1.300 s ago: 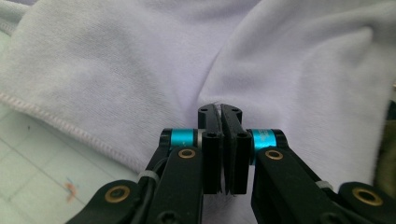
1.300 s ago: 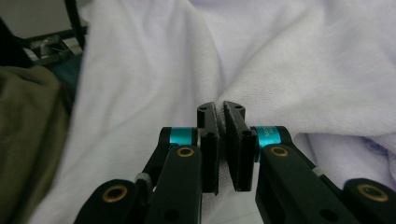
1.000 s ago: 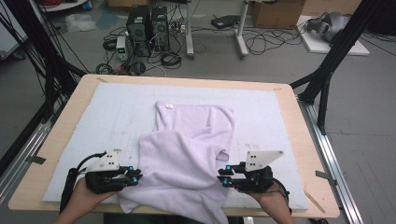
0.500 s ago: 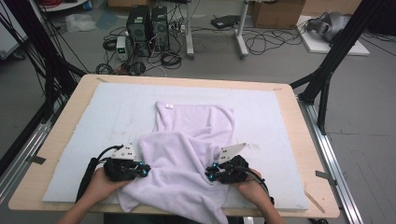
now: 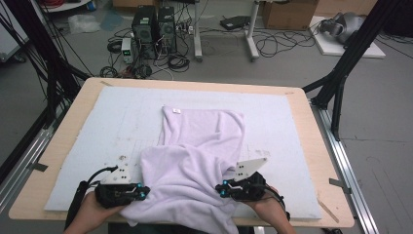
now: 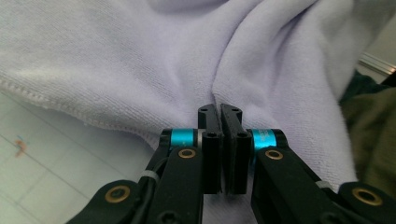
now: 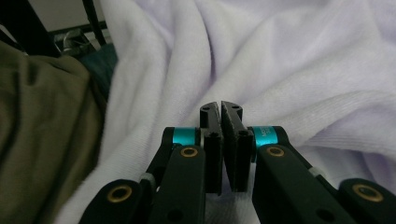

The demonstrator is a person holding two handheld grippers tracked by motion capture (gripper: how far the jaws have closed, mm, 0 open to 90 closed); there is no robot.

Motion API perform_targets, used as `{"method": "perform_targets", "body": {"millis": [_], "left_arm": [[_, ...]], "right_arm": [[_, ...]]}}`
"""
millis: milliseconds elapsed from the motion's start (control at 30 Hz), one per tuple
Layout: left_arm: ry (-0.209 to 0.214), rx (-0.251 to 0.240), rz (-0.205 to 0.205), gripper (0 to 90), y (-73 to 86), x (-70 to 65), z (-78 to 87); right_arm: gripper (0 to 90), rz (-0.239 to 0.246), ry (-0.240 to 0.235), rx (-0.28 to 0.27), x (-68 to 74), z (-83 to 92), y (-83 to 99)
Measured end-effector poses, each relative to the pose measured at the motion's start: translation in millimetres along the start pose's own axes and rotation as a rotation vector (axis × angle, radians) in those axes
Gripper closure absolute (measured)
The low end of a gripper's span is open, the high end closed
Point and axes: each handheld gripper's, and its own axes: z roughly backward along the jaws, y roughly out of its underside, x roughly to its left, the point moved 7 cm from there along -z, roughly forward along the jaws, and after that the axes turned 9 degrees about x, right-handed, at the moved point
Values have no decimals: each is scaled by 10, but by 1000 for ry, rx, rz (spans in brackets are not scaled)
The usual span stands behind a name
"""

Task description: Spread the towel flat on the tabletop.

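Note:
A lavender towel (image 5: 204, 141) lies on the white mat (image 5: 112, 122), its near half bunched up and hanging over the table's front edge. My left gripper (image 5: 141, 192) is at the bunch's left side, its jaws shut on a crease of the towel (image 6: 140, 56), as the left gripper view (image 6: 219, 109) shows. At the right side, my right gripper (image 5: 221, 189) has just been closing its jaws, and they pinch the towel (image 7: 280, 56) in the right gripper view (image 7: 220, 106). A small white label (image 5: 176, 111) marks the towel's far corner.
The mat covers most of the wooden table (image 5: 87, 92). Black frame posts (image 5: 341, 73) stand at the table's right and left. Computers and cables (image 5: 156, 29) sit on the floor beyond. An olive sleeve (image 7: 42, 130) is at the left of the right gripper view.
Both grippers moved inward against the towel's near bunch, then slightly back toward the front edge. The near part of the towel has gathered narrower between them.

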Motion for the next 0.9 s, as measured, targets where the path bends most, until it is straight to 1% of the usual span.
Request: {"method": "perform_targets", "body": {"millis": [33, 67, 100, 133, 167, 233, 267, 300, 333, 367, 400, 433, 467, 500, 533, 567, 600, 633, 667, 700, 733, 767, 800, 833, 900], "left_arm": [[9, -11, 3, 868, 10, -105, 72], [14, -16, 1, 867, 5, -156, 110], [14, -16, 1, 863, 5, -156, 110], [-2, -24, -11, 842, -22, -206, 160], [-15, -29, -16, 776, -40, -195, 176], [-51, -47, -4, 695, -78, -109, 171], [-51, -47, -4, 662, -78, -109, 171], [-63, -58, 1, 652, -99, -51, 157], [-100, -63, -13, 645, -138, 76, 100], [-126, -59, -17, 635, -156, 143, 58], [-136, -57, -20, 624, -175, 202, 10], [-138, -52, -25, 620, -194, 254, -39], [-148, -46, -28, 610, -210, 302, -94], [-148, -46, -28, 599, -210, 302, -94], [-145, -19, -23, 592, -226, 397, -207], [-142, -5, -17, 588, -226, 436, -268], [-142, -5, -17, 588, -226, 436, -268], [-127, 40, -7, 599, -196, 492, -382], [-119, 22, -13, 636, -197, 499, -399], [-117, 19, -12, 705, -196, 503, -392], [-117, 19, -12, 784, -196, 503, -392], [-118, 21, -16, 847, -193, 499, -387], [-115, 23, -22, 847, -188, 494, -382], [-127, 26, -25, 873, -163, 471, -357], [-127, 28, -23, 878, -146, 451, -340]], "right_arm": [[872, 6, -12, -21, 103, 86, -12], [870, 5, -30, -44, 157, 131, -24], [854, 4, -50, -54, 203, 175, -29], [815, 7, -60, -56, 226, 212, -33], [790, 6, -51, -61, 221, 242, -41], [741, -3, -23, -63, 165, 284, -55], [741, -3, -23, -63, 165, 284, -55], [707, -14, 14, -58, 57, 266, -73], [685, -14, 26, -55, -3, 234, -79], [660, -21, 35, -47, -62, 188, -80], [651, -27, 47, -42, -127, 133, -79], [646, -33, 50, -28, -184, 71, -68], [640, -34, 54, -13, -244, 6, -50], [634, -48, 53, -2, -292, -57, -32], [634, -58, 50, 11, -334, -121, -15], [635, -58, 50, 37, -361, -183, 7], [642, -52, 56, 71, -378, -241, 31], [664, -44, 56, 97, -390, -288, 52], [696, -42, 49, 100, -393, -322, 56], [754, -39, 51, 95, -394, -325, 51], [814, -30, 41, 100, -390, -323, 49], [842, -24, 32, 97, -387, -327, 48], [842, -24, 32, 97, -387, -327, 48], [861, -26, 22, 100, -377, -311, 49], [864, -30, 24, 93, -372, -294, 47]]}}
